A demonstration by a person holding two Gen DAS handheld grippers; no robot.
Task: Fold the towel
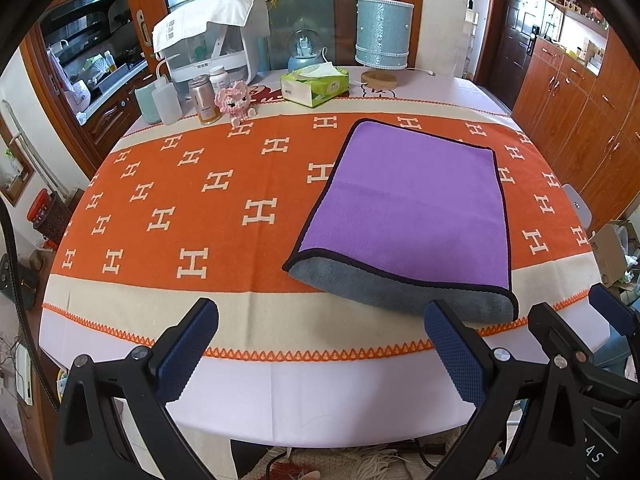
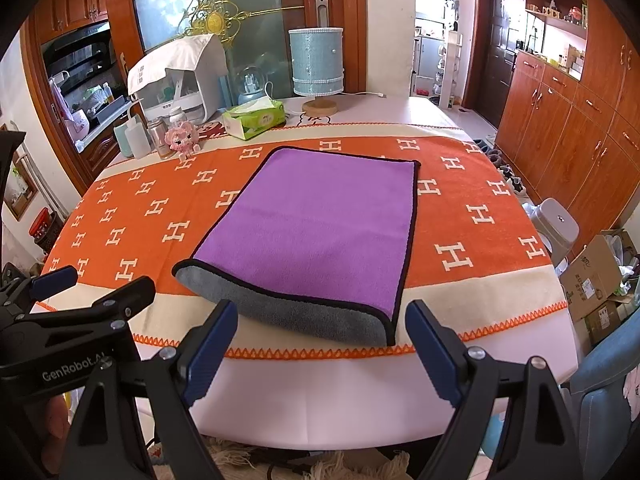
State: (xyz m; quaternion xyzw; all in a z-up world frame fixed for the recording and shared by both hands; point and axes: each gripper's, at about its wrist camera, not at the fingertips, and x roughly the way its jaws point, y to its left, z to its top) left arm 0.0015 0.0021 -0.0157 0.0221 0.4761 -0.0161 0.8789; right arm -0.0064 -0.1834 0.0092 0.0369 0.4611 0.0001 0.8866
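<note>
Left gripper (image 1: 320, 344) and right gripper (image 2: 322, 346) both hang over the near edge of the table (image 1: 328, 400), jaws spread wide, holding nothing; each carries two blue-padded fingers (image 1: 188, 354). One towel (image 1: 408, 208) lies flat on the orange runner (image 1: 192, 216), folded once: purple face up, black trim around it, grey underside showing as a strip along the fold nearest the grippers. Behind the towel, at the far end of the table, stand one tissue box (image 1: 315, 87), one blue-shaded lamp (image 1: 383, 36), one snow globe (image 1: 306, 46), one pink brick figure (image 1: 235, 101), one white appliance (image 1: 212, 38) and a cluster of bottles (image 1: 204, 100) whose number cannot be told. In the left view the towel sits right of centre, with the right gripper visible at the right edge. The right view centres the towel (image 2: 316, 224), shows the left gripper at the left edge, and adds one grey stool (image 2: 558, 228) and cardboard boxes (image 2: 592, 276) right of the table.
</note>
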